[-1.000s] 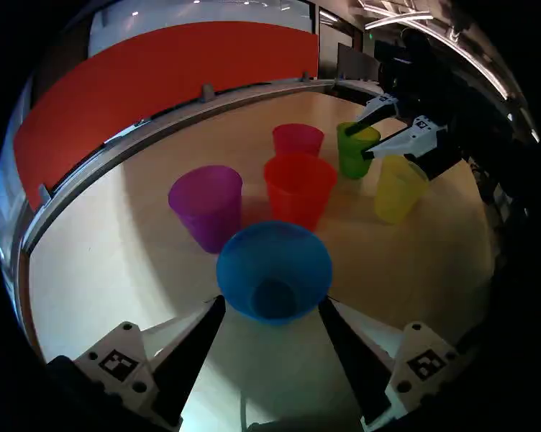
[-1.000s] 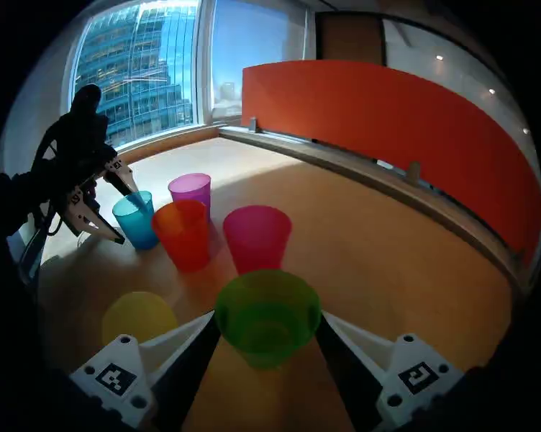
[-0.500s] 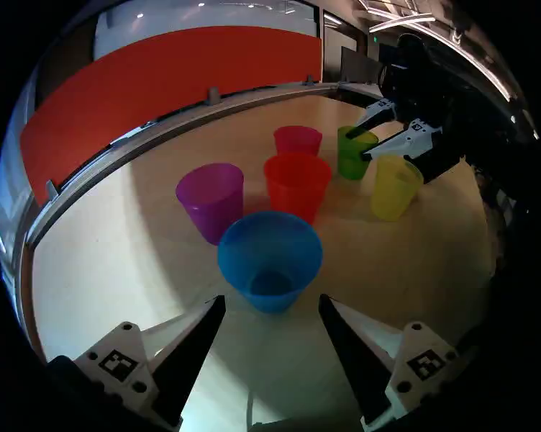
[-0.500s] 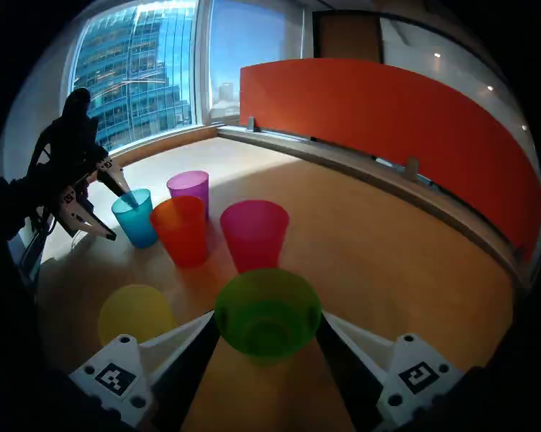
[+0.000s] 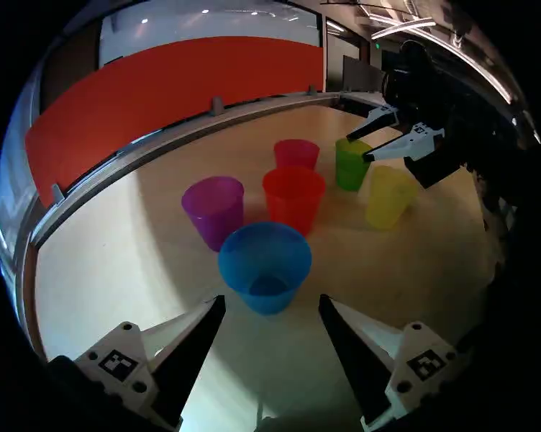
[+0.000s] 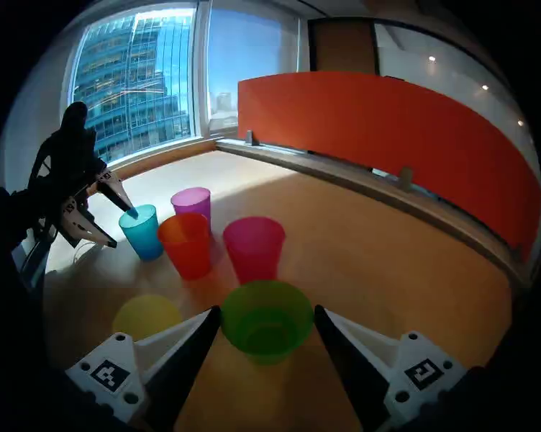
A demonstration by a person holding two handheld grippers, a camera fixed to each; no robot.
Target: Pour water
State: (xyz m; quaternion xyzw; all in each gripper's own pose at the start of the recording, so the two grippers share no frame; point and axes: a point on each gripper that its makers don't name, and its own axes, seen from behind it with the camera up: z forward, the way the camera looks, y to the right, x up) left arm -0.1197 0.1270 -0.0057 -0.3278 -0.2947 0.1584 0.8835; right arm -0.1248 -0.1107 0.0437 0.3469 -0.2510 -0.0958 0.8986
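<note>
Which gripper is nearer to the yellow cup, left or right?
Right. The right gripper stands at the green cup, just beside the yellow cup; the left gripper is across the group, at the blue cup.

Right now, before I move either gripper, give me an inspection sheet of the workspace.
surface: light wooden table.
job's things: six upright plastic cups: blue cup, purple cup, orange cup, pink cup, green cup, yellow cup; water not discernible.
clutter: nothing seen.
grippers: left gripper open, blue cup between its fingertips, untouched; right gripper open, flanking the green cup.
cables: nothing seen.
surroundings: orange partition along the table's edge; windows showing high-rises.
</note>
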